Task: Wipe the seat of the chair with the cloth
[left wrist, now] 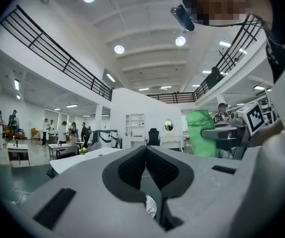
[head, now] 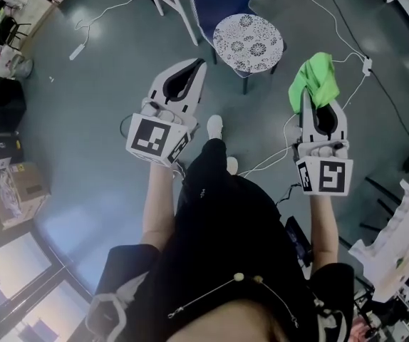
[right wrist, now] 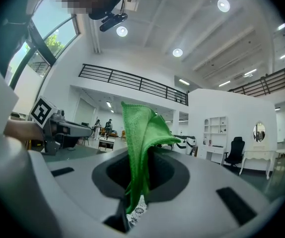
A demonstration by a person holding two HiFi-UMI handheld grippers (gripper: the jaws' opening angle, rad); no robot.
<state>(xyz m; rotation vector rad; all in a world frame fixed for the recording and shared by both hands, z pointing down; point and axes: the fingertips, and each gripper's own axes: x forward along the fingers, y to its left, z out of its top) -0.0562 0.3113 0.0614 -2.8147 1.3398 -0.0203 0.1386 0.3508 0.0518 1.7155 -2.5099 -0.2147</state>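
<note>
A chair with a round white patterned seat (head: 248,43) and a blue back stands on the floor ahead of me. My right gripper (head: 312,91) is shut on a green cloth (head: 316,80), held up in the air right of the chair. In the right gripper view the cloth (right wrist: 142,148) hangs pinched between the jaws. My left gripper (head: 196,67) hovers left of the seat, jaws shut and empty. In the left gripper view the jaws (left wrist: 145,160) meet, and the green cloth (left wrist: 202,133) shows at the right.
White table legs (head: 172,2) stand behind the chair. White cables (head: 347,34) run across the grey-green floor. Boxes (head: 19,184) and a black case (head: 1,102) sit at the left, a rack (head: 404,241) at the right. My own legs and a white shoe (head: 214,126) are below.
</note>
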